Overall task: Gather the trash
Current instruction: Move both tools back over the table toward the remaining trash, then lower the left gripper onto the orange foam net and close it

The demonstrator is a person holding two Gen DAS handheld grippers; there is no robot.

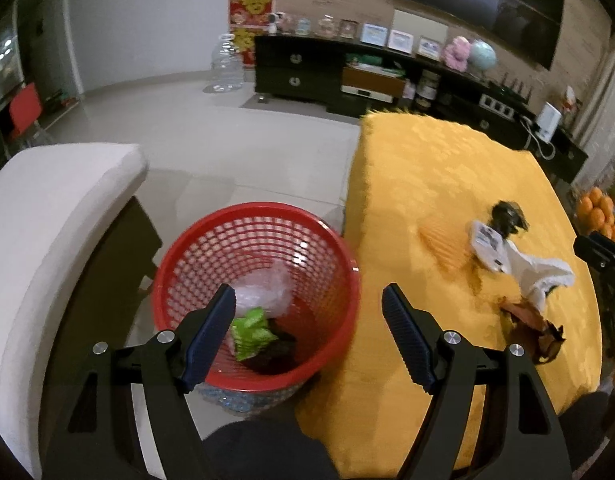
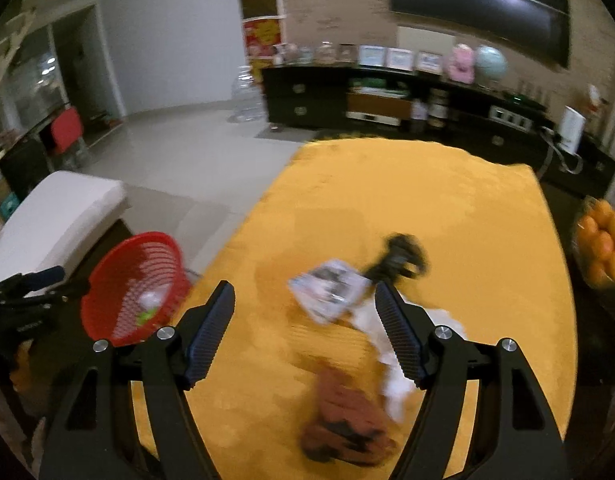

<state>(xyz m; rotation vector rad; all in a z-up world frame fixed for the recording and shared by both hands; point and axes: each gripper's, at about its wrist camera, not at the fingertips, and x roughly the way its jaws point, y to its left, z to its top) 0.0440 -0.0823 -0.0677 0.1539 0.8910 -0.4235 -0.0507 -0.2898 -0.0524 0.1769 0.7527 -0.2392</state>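
Observation:
A red mesh basket stands on the floor left of the yellow-covered table. It holds a green wrapper, clear plastic and something dark. My left gripper is open and empty above the basket. On the table lie a white printed packet, a black crumpled piece, white tissue and a brown wrapper. My right gripper is open and empty above this trash. The basket shows in the right wrist view.
A white cushioned chair stands left of the basket. A bowl of oranges sits at the table's right edge. A dark TV cabinet runs along the far wall, with a large water bottle on the floor.

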